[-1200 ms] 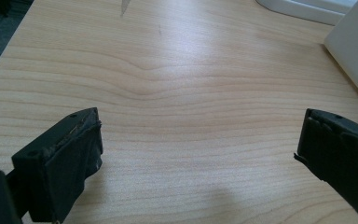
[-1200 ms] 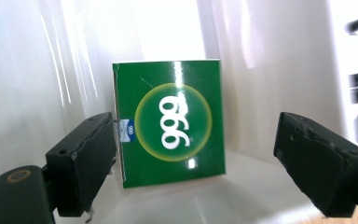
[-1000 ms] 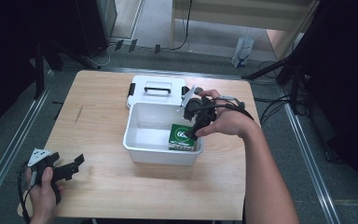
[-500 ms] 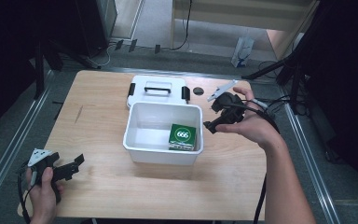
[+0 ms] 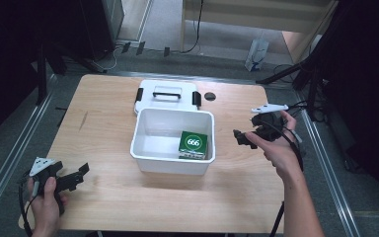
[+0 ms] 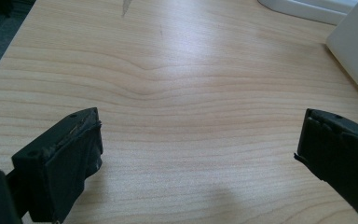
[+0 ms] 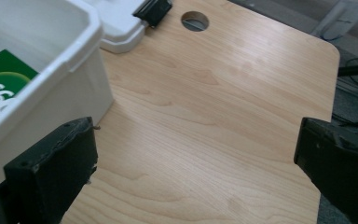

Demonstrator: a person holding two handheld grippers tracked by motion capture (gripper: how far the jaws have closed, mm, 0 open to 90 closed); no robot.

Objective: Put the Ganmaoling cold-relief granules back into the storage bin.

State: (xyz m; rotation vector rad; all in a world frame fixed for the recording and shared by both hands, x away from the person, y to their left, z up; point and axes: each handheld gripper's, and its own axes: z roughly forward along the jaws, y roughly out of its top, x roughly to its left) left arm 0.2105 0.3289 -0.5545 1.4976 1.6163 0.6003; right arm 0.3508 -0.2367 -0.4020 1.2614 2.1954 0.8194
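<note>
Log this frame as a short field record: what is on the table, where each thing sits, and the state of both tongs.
surface: wooden table
bin: white plastic bin, open, mid-table
bin contents: green box marked 666, at the right side inside
lid: white lid with black latches, flat on the table behind the bin
table hole: round cable hole, right of the lid
left tongs: open, holding nothing, near front-left edge
right tongs: open, holding nothing, right of the bin

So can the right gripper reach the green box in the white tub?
Probably yes. The right gripper is beside the white tub with its jaws open and empty, the tub has no lid on, and the green box lies against the near right wall.
</note>
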